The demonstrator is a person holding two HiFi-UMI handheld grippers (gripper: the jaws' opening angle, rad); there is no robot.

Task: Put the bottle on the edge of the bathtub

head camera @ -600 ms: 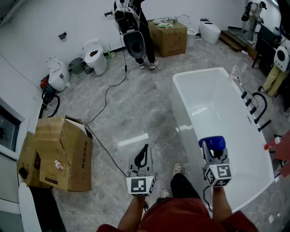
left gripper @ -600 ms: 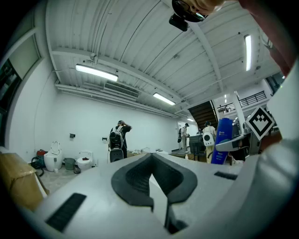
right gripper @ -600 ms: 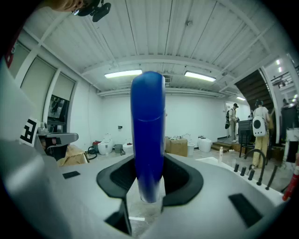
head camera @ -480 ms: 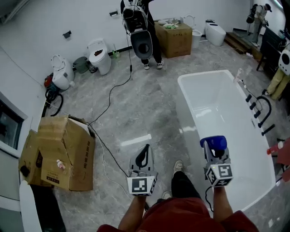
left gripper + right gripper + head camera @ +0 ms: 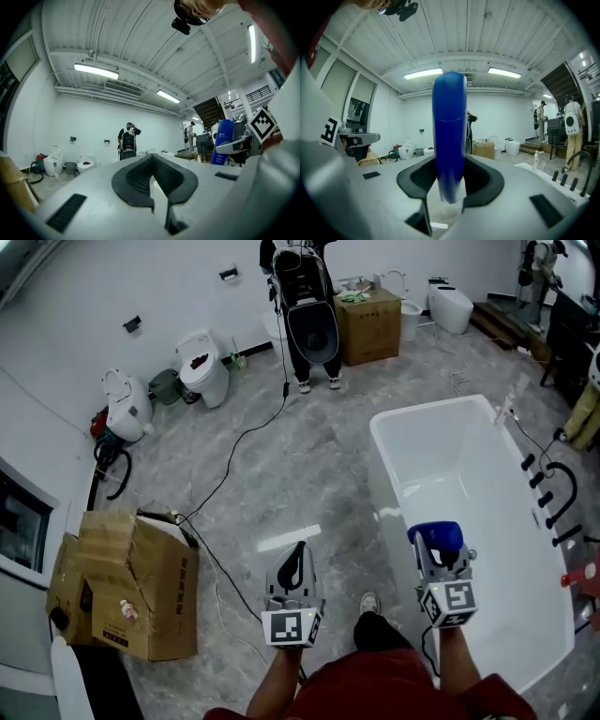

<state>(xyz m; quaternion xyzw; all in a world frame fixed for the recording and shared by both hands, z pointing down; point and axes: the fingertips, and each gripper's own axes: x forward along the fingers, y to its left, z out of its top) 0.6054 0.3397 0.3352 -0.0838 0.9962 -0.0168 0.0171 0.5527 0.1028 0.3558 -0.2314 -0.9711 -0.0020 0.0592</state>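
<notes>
Now the blue bottle (image 5: pixel 437 537) is upright, clamped in the right gripper (image 5: pixel 440 557) at the person's 1 o'clock, above the bathtub (image 5: pixel 386 486) near its rim; the left gripper (image 5: pixel 294 559), at 11 o'clock, is closed on nothing; the rim looks narrow and glossy, so a bottle released off-centre may topple inside.

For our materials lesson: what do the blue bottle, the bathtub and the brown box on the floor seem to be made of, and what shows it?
The blue bottle is probably plastic: smooth and semi-glossy, with even colour and a soft highlight. The bathtub is glossy white, either acrylic or enamelled ceramic; the look leaves that open, but it shows bright reflections. The brown box looks like matt cardboard, with creased, sagging flaps.
</notes>
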